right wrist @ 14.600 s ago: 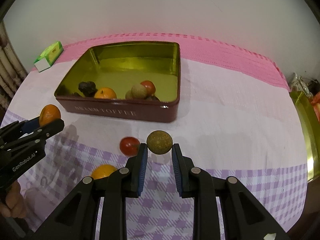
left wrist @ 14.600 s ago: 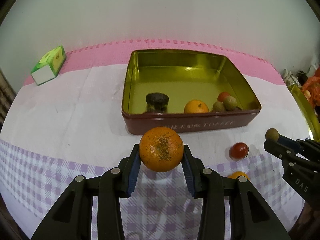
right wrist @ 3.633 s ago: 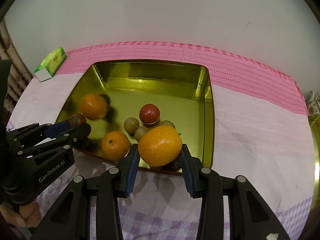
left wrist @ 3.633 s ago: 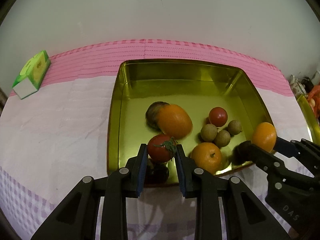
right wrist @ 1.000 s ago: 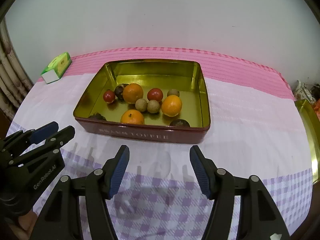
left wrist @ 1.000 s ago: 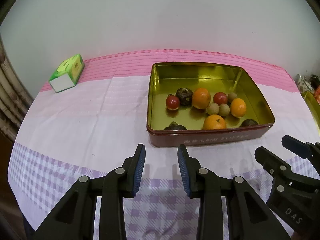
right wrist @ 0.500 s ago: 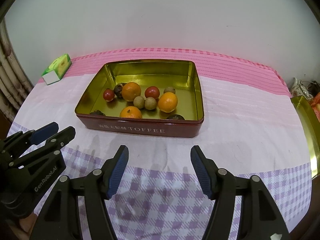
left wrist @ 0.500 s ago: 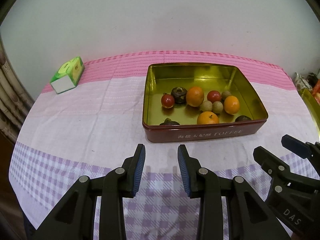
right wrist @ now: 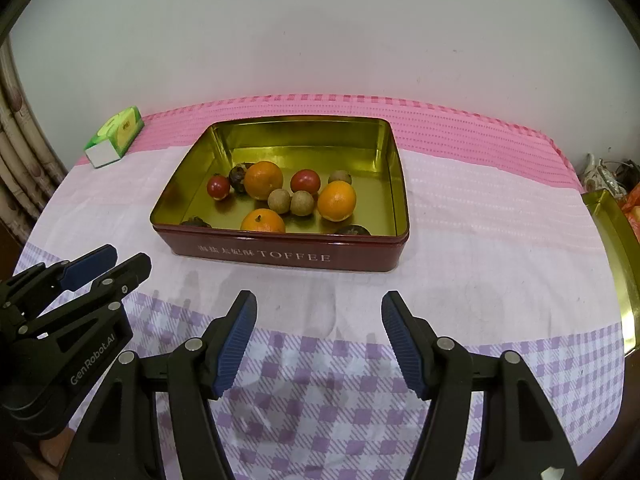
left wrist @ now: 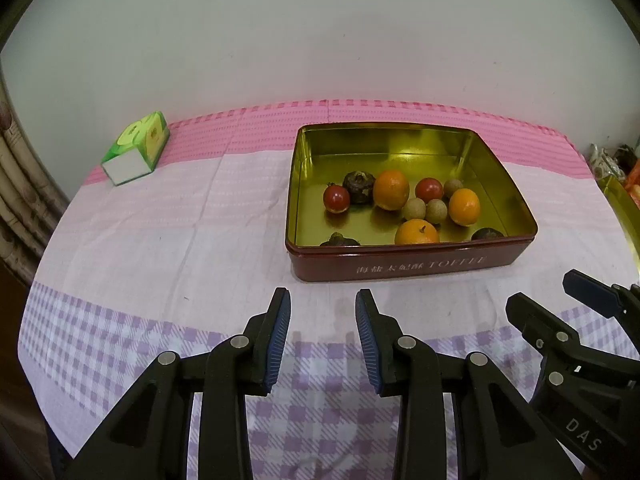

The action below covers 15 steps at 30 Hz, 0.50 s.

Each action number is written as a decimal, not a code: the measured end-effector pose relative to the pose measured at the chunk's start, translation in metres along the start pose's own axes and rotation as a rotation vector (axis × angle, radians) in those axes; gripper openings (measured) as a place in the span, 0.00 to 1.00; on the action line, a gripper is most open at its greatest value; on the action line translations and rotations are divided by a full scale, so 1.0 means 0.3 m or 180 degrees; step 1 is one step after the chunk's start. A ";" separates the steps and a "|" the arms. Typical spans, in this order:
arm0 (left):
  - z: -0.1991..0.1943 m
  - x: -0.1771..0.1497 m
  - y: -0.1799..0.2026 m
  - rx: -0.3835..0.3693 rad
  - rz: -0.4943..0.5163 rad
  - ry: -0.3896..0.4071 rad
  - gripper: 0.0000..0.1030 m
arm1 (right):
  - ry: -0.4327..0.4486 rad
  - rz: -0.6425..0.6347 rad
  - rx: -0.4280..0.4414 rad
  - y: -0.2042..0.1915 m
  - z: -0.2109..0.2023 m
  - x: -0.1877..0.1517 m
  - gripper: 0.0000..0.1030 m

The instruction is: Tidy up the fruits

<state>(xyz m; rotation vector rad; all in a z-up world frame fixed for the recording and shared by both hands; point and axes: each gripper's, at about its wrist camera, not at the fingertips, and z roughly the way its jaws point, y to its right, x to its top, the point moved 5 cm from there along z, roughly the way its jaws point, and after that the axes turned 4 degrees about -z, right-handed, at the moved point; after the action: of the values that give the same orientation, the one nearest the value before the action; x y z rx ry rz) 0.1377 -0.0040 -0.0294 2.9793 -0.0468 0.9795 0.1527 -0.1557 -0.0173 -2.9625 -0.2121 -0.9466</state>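
A green-and-white carton [right wrist: 114, 136] sits far left. The black left gripper [right wrist: 108, 264], marked "GenRobot.AI", has empty jaws slightly apart. The dark-red "TOFFEE" tin [right wrist: 288, 258] holds the fruits [right wrist: 300, 196]. The right gripper [right wrist: 318, 320], marked "DAS", gapes wide, empty.

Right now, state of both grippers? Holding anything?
Left gripper: jaws apart with a visible gap, holding nothing.
Right gripper: jaws wide open, holding nothing.

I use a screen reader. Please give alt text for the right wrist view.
A red toffee tin on a pink cloth holds oranges, tomatoes and small brown fruits. Both grippers, right and left, hang empty in front.
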 end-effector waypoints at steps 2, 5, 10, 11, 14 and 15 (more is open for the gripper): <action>0.001 -0.002 0.000 0.0002 -0.0004 -0.0004 0.34 | -0.0006 0.0003 0.0004 -0.001 0.001 -0.001 0.60; 0.002 -0.004 0.002 0.0000 -0.0005 -0.0011 0.34 | -0.0012 0.0002 -0.0002 -0.001 0.002 -0.003 0.60; 0.002 -0.004 0.003 -0.0002 -0.0005 -0.0018 0.34 | -0.0032 0.0017 0.0004 0.001 0.008 -0.003 0.61; 0.001 -0.004 0.002 -0.0004 -0.0006 -0.0017 0.34 | -0.0034 0.0022 0.0010 0.001 0.009 -0.003 0.60; 0.002 -0.004 0.003 -0.0001 -0.0009 -0.0020 0.34 | -0.0038 0.0017 0.0003 0.002 0.011 -0.004 0.61; 0.001 -0.004 0.004 0.0000 -0.0010 -0.0017 0.34 | -0.0040 0.0019 0.0009 0.002 0.011 -0.004 0.61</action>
<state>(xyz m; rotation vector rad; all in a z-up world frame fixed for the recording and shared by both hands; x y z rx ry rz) 0.1370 -0.0052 -0.0304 2.9812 -0.0418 0.9713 0.1539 -0.1561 -0.0207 -2.9656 -0.2047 -0.9264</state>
